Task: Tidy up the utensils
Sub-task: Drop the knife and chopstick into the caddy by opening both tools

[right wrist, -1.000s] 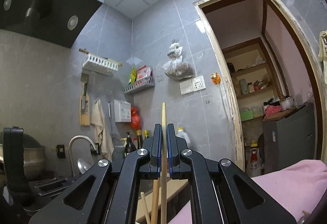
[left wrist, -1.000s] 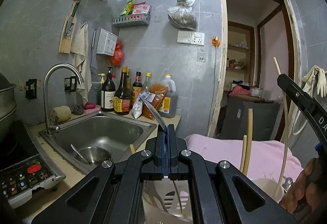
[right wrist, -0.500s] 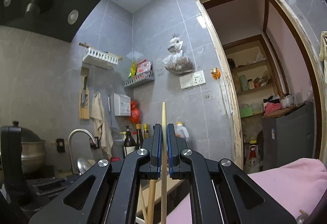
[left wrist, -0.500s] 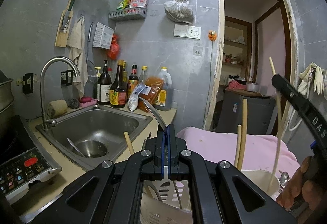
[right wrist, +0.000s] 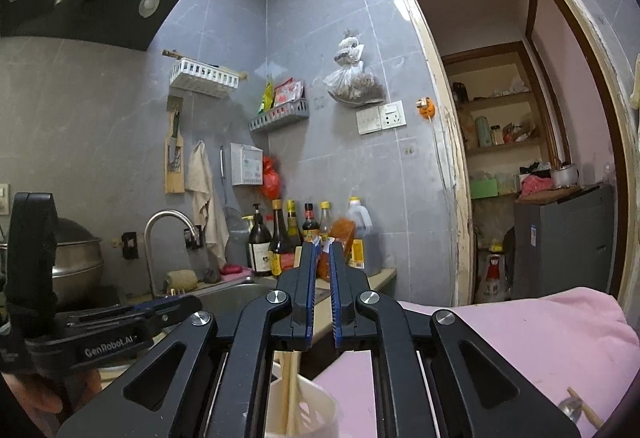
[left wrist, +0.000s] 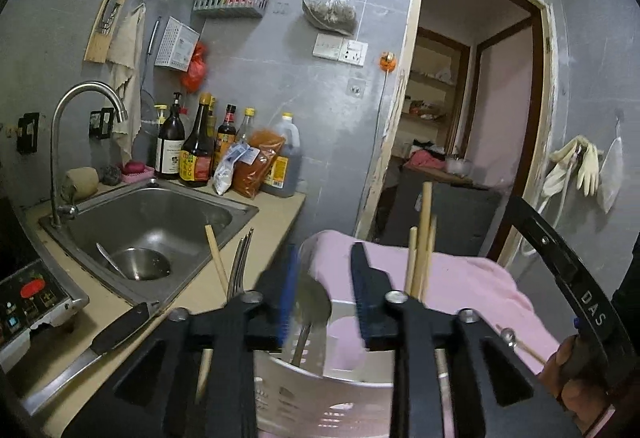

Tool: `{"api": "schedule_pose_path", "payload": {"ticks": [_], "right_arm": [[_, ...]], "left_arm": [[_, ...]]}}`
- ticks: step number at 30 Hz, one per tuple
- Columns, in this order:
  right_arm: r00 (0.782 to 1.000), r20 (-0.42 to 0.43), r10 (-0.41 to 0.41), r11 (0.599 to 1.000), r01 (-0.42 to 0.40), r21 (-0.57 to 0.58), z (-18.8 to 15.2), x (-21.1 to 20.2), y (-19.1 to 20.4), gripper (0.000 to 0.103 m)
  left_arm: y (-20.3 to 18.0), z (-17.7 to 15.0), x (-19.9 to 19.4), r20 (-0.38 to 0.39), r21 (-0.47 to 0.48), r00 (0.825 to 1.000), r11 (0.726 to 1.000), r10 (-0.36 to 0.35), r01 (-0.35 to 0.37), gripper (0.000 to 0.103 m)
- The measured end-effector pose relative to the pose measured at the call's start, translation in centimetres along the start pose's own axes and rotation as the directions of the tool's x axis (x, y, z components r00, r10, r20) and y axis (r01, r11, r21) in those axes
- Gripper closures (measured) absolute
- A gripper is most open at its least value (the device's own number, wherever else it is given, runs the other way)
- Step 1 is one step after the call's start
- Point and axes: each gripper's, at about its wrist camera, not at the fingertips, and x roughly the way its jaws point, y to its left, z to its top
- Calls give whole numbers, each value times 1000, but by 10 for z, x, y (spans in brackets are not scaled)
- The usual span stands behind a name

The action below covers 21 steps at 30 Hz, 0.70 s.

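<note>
Both grippers, left (left wrist: 322,288) and right (right wrist: 321,298), hang with jaws spread over the white holder (left wrist: 320,394), spoon (left wrist: 312,304) and chopsticks (left wrist: 420,238) deposited; a countertop knife (left wrist: 108,338) likely comes next.

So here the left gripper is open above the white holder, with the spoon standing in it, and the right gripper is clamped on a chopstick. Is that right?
Not quite. The right gripper is open with nothing between its fingers, as the right wrist view shows; the chopsticks stand in the white holder. The rest holds: the left gripper is open above the holder, and the spoon stands in it.
</note>
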Motion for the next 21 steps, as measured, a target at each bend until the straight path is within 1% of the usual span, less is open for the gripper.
{"api": "schedule_pose_path", "payload": {"ticks": [1,2,3,4,6,7,8,9,11,12,13,14,15,16,18,19,20,21], "right_arm": [[1000,3,-3,1000,3,-3,2,-5,-2,94],[1000,5,-6,1000,6,-3,4,-10,-4,90],[1000,7,-7,1000,7,-2,5,-13,-7,83],[1000,11,-9,1000,9,0,7,-19,-10,80],[999,21,-24,1000,24,-6,11,-29,-16,77],[999,26,-31,999,31,-11,13,-34,-19,76],[999,30,-36,999,37,-13,14,-38,-21,71],[998,36,-43,999,44,-16,16,-42,-24,61],[997,53,-56,998,58,-28,18,-54,-31,48],[996,57,-65,997,67,-37,20,-59,-34,46],[995,63,-82,995,85,-51,22,-66,-38,44],[994,68,-91,994,95,-58,23,-71,-40,38],[991,78,-105,992,110,-64,25,-79,-45,30],[990,84,-115,990,121,-66,27,-85,-50,27],[986,94,-138,987,145,-73,30,-97,-57,19],[982,100,-159,983,167,-79,32,-105,-63,16],[980,105,-172,980,181,-81,33,-110,-67,9],[976,109,-186,977,196,-83,33,-115,-71,1]], "left_arm": [[-1,1,-3,5,-1,1000,1000,-4,4,76],[-3,3,-5,7,-1,1000,1000,-7,7,75],[-5,5,-7,9,-1,1000,1000,-10,10,74],[-6,6,-9,14,-2,1000,1000,-14,14,72],[-12,10,-14,31,-3,999,1000,-30,31,66],[-14,12,-16,38,-1,999,999,-37,37,62],[-19,13,-20,49,2,998,999,-49,49,57],[-24,15,-22,57,5,997,998,-58,58,54],[-33,17,-27,78,11,994,997,-76,76,44],[-39,18,-30,89,15,992,996,-88,87,41],[-44,19,-32,99,18,990,995,-100,99,35],[-50,19,-34,108,20,987,993,-115,113,27],[-56,19,-36,116,21,985,992,-128,127,25],[-62,20,-38,123,25,982,990,-143,140,21],[-75,20,-40,131,43,977,986,-165,161,17],[-84,19,-40,131,60,976,984,-176,170,13],[-92,17,-41,130,73,974,982,-185,177,8],[-98,16,-41,130,84,973,980,-192,183,7]]}}
